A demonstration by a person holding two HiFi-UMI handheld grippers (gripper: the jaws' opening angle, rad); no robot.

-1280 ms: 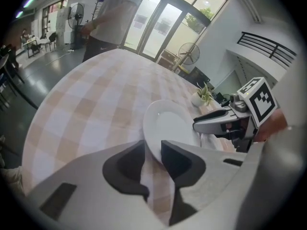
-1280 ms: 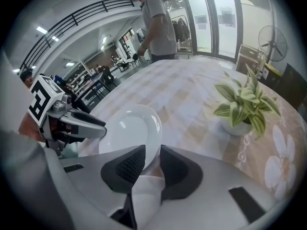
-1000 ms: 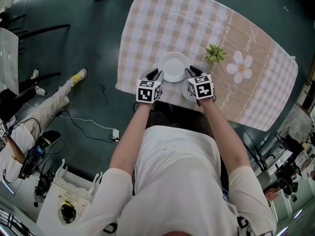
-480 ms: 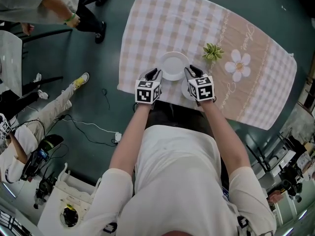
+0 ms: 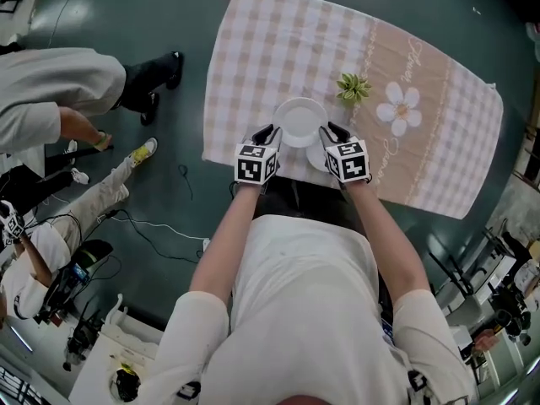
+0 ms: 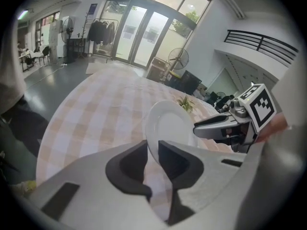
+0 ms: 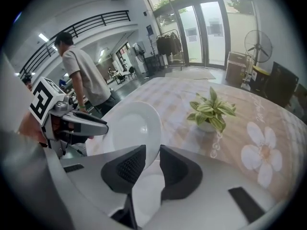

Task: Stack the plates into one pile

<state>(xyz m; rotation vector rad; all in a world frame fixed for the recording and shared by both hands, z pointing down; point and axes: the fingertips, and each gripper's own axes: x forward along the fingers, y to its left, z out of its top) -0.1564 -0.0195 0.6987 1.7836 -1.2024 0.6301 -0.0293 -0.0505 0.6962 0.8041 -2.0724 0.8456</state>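
Note:
A white plate [image 5: 300, 121] hangs a little above the checked tablecloth [image 5: 278, 40], tilted, held by both grippers at opposite rims. My left gripper [image 5: 272, 132] is shut on its left rim; in the left gripper view the plate [image 6: 168, 126] stands edge-on between the pads of that gripper [image 6: 153, 152]. My right gripper [image 5: 329, 130] is shut on the right rim, and the plate [image 7: 132, 128] shows in the jaws of that gripper [image 7: 152, 159]. A second white plate [image 5: 317, 155] lies on the cloth under the right gripper, partly hidden, and shows as a plate [image 7: 146, 195] below the jaws.
A small potted plant [image 5: 353, 87] stands on the cloth just beyond the plates, beside a printed flower [image 5: 399, 106]. The table's near edge runs right below the grippers. A person [image 5: 59, 99] stands on the floor to the left, and cables [image 5: 160, 218] trail there.
Both grippers have risen together with the plate between them, so it has come off the cloth. A person has walked into view at the left.

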